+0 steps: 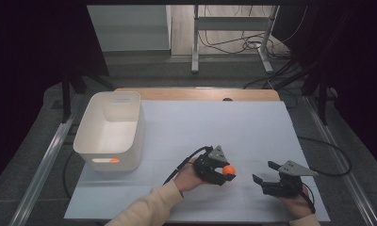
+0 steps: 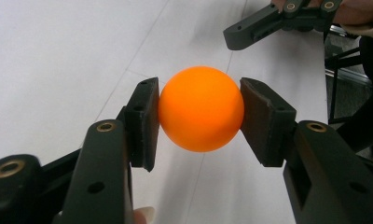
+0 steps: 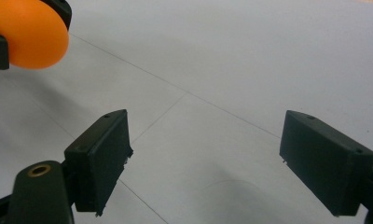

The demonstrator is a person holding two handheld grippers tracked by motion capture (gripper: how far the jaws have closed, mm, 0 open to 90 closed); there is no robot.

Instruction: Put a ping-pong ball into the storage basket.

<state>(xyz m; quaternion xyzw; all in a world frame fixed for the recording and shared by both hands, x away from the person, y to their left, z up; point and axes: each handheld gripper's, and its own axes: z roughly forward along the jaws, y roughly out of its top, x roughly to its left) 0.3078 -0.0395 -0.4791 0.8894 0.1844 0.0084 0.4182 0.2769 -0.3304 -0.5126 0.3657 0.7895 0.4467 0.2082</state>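
Observation:
An orange ball is clamped between the two black pads of my left gripper, just above the white table sheet near its front middle. In the left gripper view both pads press on the ball's sides. To its right, my right gripper stands open over bare sheet with nothing between its jaws. The ball also appears at the upper left of the right gripper view, and a jaw of the right gripper at the top of the left gripper view.
A white plastic bin with an orange label stands at the left of the white sheet. Behind the sheet runs a wooden table edge. Cables trail from both grippers, and a metal frame stands on the floor beyond.

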